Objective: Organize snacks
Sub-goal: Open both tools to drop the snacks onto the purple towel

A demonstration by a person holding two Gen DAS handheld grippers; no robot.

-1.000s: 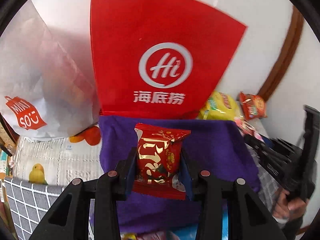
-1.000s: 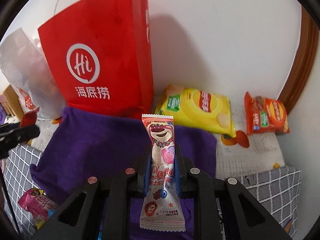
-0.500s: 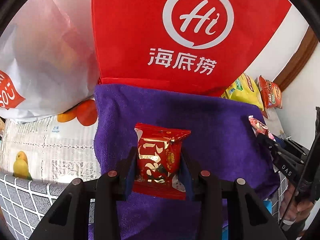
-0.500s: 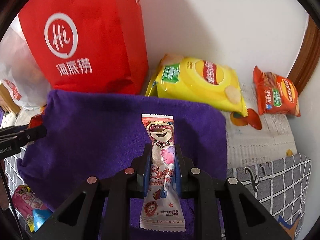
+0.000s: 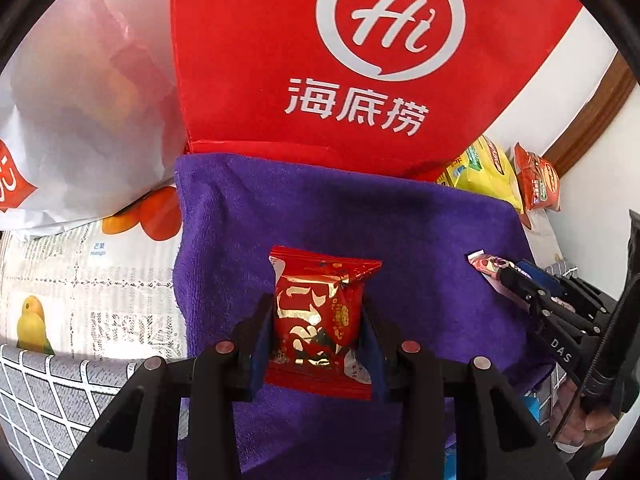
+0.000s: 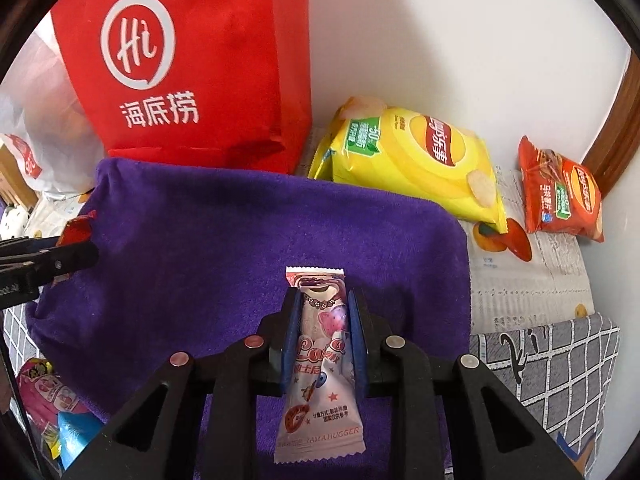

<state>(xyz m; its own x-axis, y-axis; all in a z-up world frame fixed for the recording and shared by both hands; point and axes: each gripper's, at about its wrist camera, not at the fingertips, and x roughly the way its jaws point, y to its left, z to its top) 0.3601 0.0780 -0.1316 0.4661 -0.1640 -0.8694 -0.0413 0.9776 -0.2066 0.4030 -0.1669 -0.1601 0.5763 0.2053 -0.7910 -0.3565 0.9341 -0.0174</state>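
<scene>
Two claws over the purple towel (image 5: 280, 220), each w/ a snack between its pads.

Left claw (image 5: 318, 320): clamped narrow on red-and-gold packet (image 5: 320, 316), pads pressing both sides, packet upright, top seal sticking out ahead of the tips. Towel directly below and ahead.

Right claw (image 6: 322, 332): pink bear-print packet (image 6: 320, 356) sits between the blue pads; jaws have just been opening. Gap looks to show beside the wrapper on each side, so pads prob. no longer press it. Long tail of wrapper hangs back under the claw.

Ahead of both claws: red paper bag (image 6: 188, 72) standing at far edge of towel. Ahead-right of right claw: yellow chip bag (image 6: 412, 160) and orange chip bag (image 6: 560, 196), well apart from it. Left of left claw: white plastic bag (image 5: 80, 112) on newspaper (image 5: 100, 280).

Risks, my read:
- Pink packet is long and top-light; released at a tilt it may flop sideways or slide back under the claw, landing crooked.
- If wrapper film clings to one pad, it could lift w/ the claw when it pulls away.
- Left packet puffy; tight squeeze may burst the seal or pop it out fwd.
- Claws near each other over the same towel; crossing paths could knock one packet askew.
</scene>
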